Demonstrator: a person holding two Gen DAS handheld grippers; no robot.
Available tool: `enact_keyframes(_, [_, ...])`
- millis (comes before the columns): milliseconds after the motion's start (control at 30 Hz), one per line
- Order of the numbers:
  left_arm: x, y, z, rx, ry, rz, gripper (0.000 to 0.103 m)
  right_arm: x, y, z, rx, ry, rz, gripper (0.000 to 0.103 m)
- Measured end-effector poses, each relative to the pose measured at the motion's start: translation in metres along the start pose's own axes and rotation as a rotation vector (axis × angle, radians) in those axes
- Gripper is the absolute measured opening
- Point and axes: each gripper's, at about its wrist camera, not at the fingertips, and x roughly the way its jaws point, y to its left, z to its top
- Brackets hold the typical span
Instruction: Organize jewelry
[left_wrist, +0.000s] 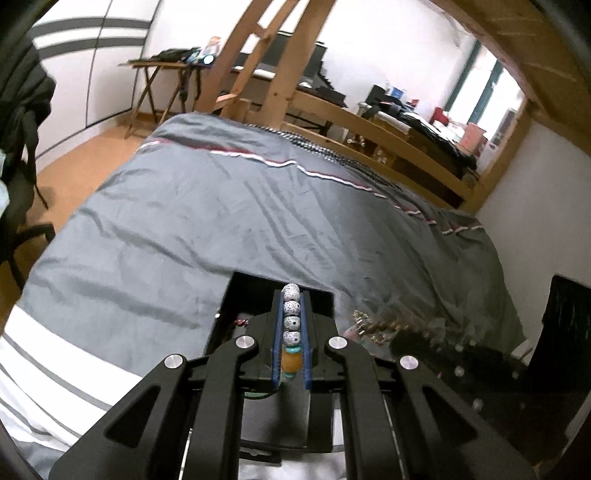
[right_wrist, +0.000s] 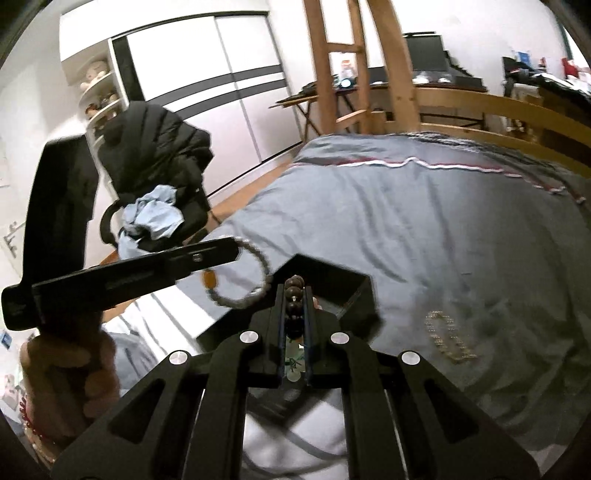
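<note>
Your left gripper (left_wrist: 291, 332) is clenched on a bracelet of white speckled beads with an amber and teal bead (left_wrist: 291, 321), held above an open black jewelry box (left_wrist: 236, 295) on the grey striped bedspread (left_wrist: 258, 206). Your right gripper (right_wrist: 294, 317) is clamped on a dark brown wooden bead bracelet (right_wrist: 293, 295). A gold chain necklace (right_wrist: 448, 338) lies on the bedspread at its three o'clock.

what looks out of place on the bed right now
A gold chain lies loose in a heap on the grey duvet, outside the black jewelry box. The left gripper clamps a white speckled bead bracelet; the right gripper clamps a dark wooden bead bracelet.
</note>
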Motion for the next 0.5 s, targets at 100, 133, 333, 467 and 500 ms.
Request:
enact_keyframes(100, [0.003,0.008,-0.001,-0.023,0.011,-0.007,0.007,0.013,0.012,-0.006,-0.012,0.023,0.019,0.008])
enact_keyframes(133, [0.003,0.009,-0.001,-0.025,0.013,-0.008,0.007,0.019,0.015,-0.010,-0.014,0.036,0.027,0.008])
enact_keyframes(333, [0.005,0.004,-0.002,-0.010,0.018,-0.007,0.007,0.036,0.023,-0.022,-0.020,0.094,0.049,0.009])
enact_keyframes(467, [0.006,0.004,-0.002,-0.003,0.018,-0.003,0.012,0.038,0.020,-0.025,0.001,0.118,0.064,0.010])
enact_keyframes(500, [0.006,0.003,-0.003,-0.001,0.016,0.001,0.022,0.037,0.020,-0.025,0.002,0.117,0.062,0.010])
